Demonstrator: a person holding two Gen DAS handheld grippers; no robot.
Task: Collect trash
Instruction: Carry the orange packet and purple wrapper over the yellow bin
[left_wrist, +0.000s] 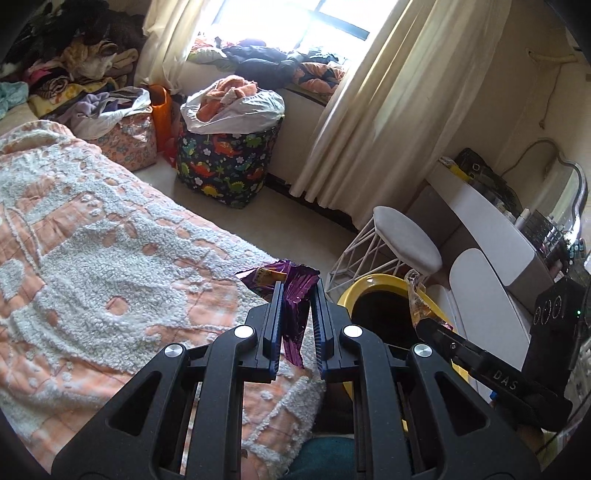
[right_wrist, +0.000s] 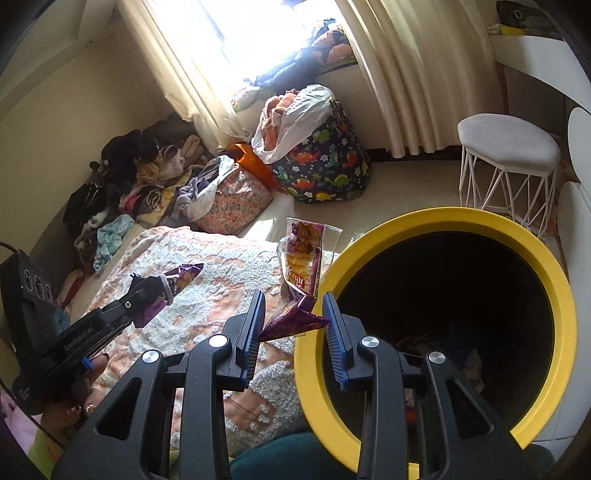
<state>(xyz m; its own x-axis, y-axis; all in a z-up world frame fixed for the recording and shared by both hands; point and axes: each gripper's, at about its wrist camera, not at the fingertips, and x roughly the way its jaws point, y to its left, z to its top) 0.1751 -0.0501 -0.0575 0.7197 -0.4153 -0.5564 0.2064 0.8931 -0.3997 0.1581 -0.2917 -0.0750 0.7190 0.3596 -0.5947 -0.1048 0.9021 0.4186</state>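
Note:
My left gripper (left_wrist: 298, 286) is shut on a crumpled purple foil wrapper (left_wrist: 295, 299), held above the edge of the bed. In the right wrist view the same left gripper (right_wrist: 160, 284) shows at the left with that purple wrapper (right_wrist: 183, 275) sticking out. My right gripper (right_wrist: 293, 299) is shut on the purple bottom corner of a clear snack bag (right_wrist: 304, 251) with yellow and purple print, which stands up just left of the rim of the yellow trash bin (right_wrist: 443, 216). The bin's dark inside holds some trash. In the left wrist view the right gripper (left_wrist: 423, 321) hovers over the bin (left_wrist: 364, 286).
A bed with a peach and white quilt (left_wrist: 110, 240) fills the left. A dinosaur-print laundry bag (left_wrist: 225, 166), a floral bag (right_wrist: 232, 206), a white wire stool (left_wrist: 402, 240), curtains and a white vanity desk (left_wrist: 480, 210) ring the floor. A hand (right_wrist: 85, 387) grips the left tool.

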